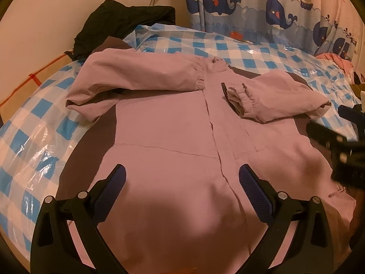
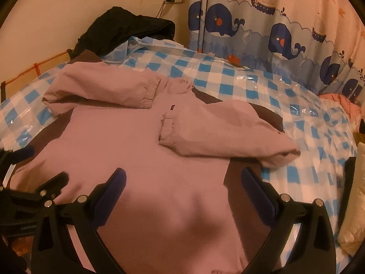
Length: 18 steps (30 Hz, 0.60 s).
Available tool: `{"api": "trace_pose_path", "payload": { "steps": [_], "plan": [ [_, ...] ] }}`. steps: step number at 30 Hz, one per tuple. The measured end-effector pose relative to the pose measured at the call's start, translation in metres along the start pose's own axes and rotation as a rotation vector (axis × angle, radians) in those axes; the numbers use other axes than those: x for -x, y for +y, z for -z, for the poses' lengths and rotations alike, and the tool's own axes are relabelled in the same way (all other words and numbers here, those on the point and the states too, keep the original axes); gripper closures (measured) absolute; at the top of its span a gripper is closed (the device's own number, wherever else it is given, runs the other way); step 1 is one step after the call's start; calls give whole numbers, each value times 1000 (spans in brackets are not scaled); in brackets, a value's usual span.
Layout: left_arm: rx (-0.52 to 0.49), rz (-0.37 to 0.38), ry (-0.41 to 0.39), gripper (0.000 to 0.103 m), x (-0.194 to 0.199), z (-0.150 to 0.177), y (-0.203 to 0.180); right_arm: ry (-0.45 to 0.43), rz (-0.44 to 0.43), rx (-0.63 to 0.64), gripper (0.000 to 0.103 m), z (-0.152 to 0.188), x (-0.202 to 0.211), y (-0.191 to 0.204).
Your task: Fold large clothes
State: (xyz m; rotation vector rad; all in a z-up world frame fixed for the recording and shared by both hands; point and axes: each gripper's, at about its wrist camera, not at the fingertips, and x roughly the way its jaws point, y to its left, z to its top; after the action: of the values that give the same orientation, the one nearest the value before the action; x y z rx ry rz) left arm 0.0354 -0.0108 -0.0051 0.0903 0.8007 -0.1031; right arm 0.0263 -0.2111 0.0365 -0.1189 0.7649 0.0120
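A: Hovering over the pink jacket (image 1: pixel 164 137), front up on the checked plastic sheet (image 1: pixel 34 118). Left gripper (image 1: pixel 182 182) spread wide, holding nothing; right gripper (image 2: pixel 183 183) likewise.

B: Sleeves?

A: Both lie across the chest, beyond the fingertips: left sleeve (image 1: pixel 136 73) ahead-left, right sleeve (image 2: pixel 223 134) ahead-right.

B: Step?

A: Sleeves look done; body fold not begun, I judge. The hem lies under and behind the fingers. Next: pinch both hem corners, carry them toward the collar (image 1: pixel 216 65).
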Motion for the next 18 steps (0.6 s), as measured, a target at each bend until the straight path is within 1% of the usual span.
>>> {"api": "trace_pose_path", "payload": {
  "steps": [3, 7, 18],
  "plan": [
    [12, -2, 0, 8, -2, -2, 4, -12, -27, -38, 6, 4, 1, -2],
    [10, -1, -2, 8, -2, -3, 2, -1, -21, -19, 6, 10, -2, 2],
    [2, -3, -2, 8, -2, -1, -1, -9, -17, -9, 6, 11, -1, 7]
  ]
}}
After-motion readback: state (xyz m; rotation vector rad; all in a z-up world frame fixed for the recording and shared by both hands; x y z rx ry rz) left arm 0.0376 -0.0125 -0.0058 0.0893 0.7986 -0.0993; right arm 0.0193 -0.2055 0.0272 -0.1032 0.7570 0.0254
